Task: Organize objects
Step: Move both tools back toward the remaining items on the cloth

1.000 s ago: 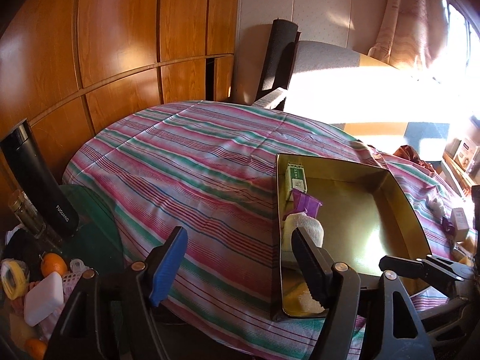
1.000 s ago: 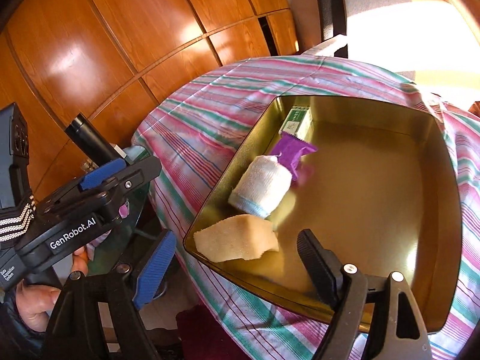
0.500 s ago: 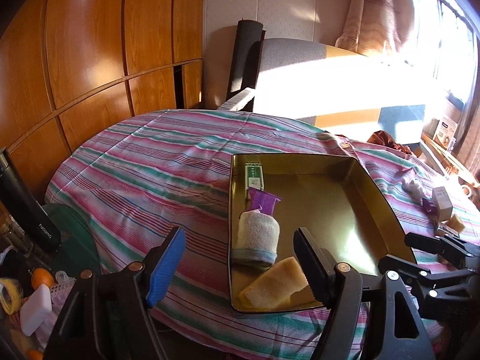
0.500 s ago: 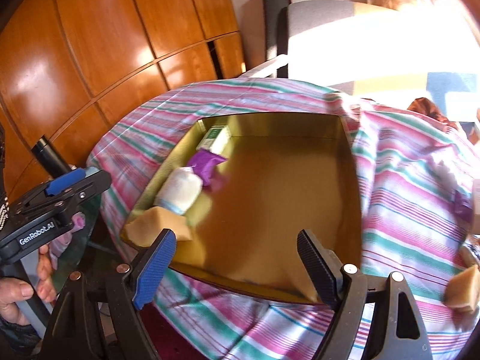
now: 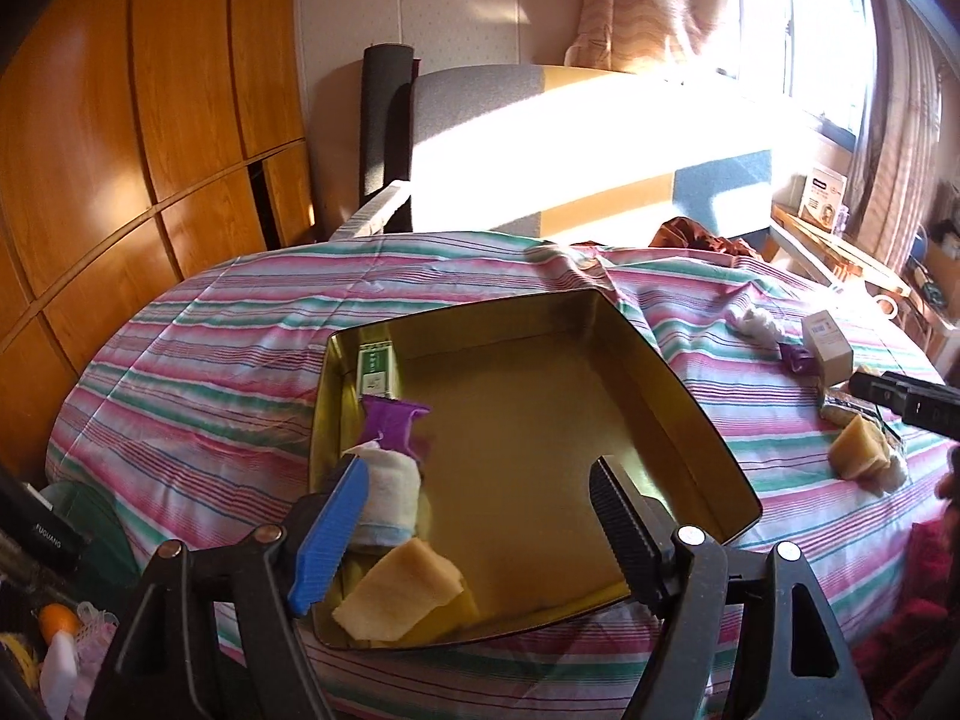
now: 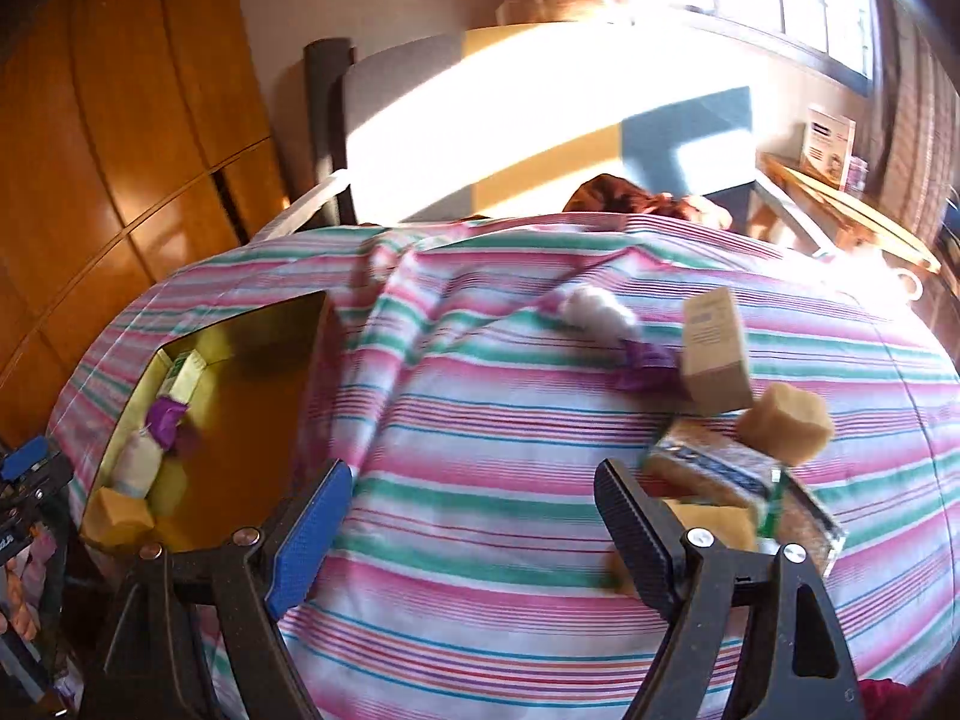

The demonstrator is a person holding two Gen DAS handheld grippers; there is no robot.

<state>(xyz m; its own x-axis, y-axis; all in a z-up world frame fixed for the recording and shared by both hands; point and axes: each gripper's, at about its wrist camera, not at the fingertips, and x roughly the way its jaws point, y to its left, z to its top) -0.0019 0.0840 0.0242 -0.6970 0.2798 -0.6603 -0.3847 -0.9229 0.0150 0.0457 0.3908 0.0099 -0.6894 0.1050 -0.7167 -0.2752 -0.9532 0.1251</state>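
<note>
A gold metal tray (image 5: 672, 372) sits on the striped tablecloth and holds a green box (image 5: 375, 367), a purple packet (image 5: 390, 420), a rolled white towel (image 5: 390, 495) and a yellow sponge (image 5: 399, 597) along its left side. My left gripper (image 5: 474, 531) is open and empty over the tray's near edge. My right gripper (image 6: 468, 531) is open and empty above the cloth, right of the tray (image 6: 240, 360). Beside it lie a tan box (image 6: 714, 360), a yellow sponge block (image 6: 783, 423), a wrapped packet (image 6: 714, 471), a purple packet (image 6: 645, 363) and a white wad (image 6: 594, 309).
A grey chair (image 5: 480, 120) stands behind the table, with wood panelling (image 5: 120, 120) at left. A black flask (image 5: 36, 531) and small clutter sit low at left. A wooden shelf (image 5: 840, 246) is at far right.
Both grippers swung to the right. The right gripper left the tray and now faces the loose items on the cloth. The left gripper now faces the tray squarely.
</note>
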